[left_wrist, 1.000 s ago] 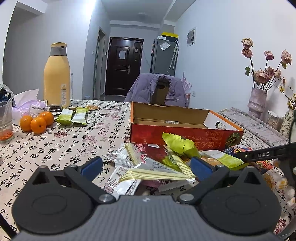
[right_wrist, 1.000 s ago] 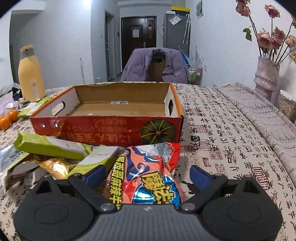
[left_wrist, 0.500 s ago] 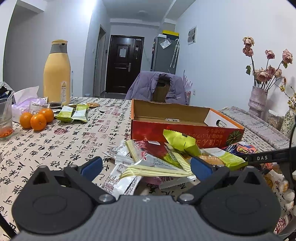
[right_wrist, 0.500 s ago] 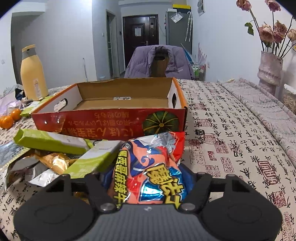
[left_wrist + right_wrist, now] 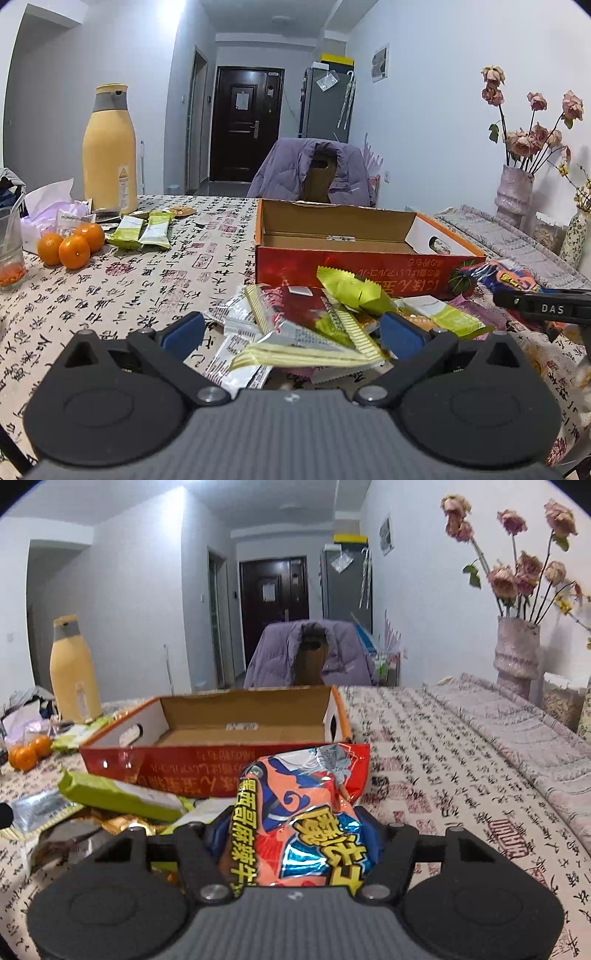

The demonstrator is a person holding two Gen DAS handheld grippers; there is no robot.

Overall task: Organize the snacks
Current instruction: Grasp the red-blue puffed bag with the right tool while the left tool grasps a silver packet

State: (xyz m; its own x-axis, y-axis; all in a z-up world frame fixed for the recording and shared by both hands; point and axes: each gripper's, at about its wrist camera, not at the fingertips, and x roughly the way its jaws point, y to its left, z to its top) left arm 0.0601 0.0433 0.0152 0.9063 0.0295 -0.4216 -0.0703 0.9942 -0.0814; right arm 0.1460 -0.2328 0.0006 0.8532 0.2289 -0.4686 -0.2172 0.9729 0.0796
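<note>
Left wrist cam first: my left gripper (image 5: 291, 328) has its blue pads spread wide with nothing pinched between them, hovering just over the near side of the snack pile (image 5: 325, 325). That's a messy heap of wrappers, with a yellow-green packet (image 5: 351, 291) on top and a long striped sachet (image 5: 310, 354) lying crosswise right in front of the jaws. The open cardboard box (image 5: 354, 266) sits straight past the pile, red front wall facing me, and looks empty inside as far as I can see. Off on the right edge I can see my other tool, the right gripper (image 5: 543, 308), with the orange-and-blue bag poking out toward the box's right corner. Oranges (image 5: 70, 245) and the tall yellow bottle (image 5: 109, 147) are way off far left, not in play.

Right wrist cam: the right gripper (image 5: 295, 834) has just been closing, and now it's clamped on the snack bag (image 5: 306, 812), pads pressed into both sides. The bag's long axis runs straight away from me, its crimped top edge pointing at the box's (image 5: 236, 720) near wall. It looks raised off the tablecloth (image 5: 443, 768) a little.

What matters next, I reckon: the box is dead ahead of the bag and slightly left, so it has to go forward and up over that red front wall. The right hand is the one loaded, so it goes first.
</note>
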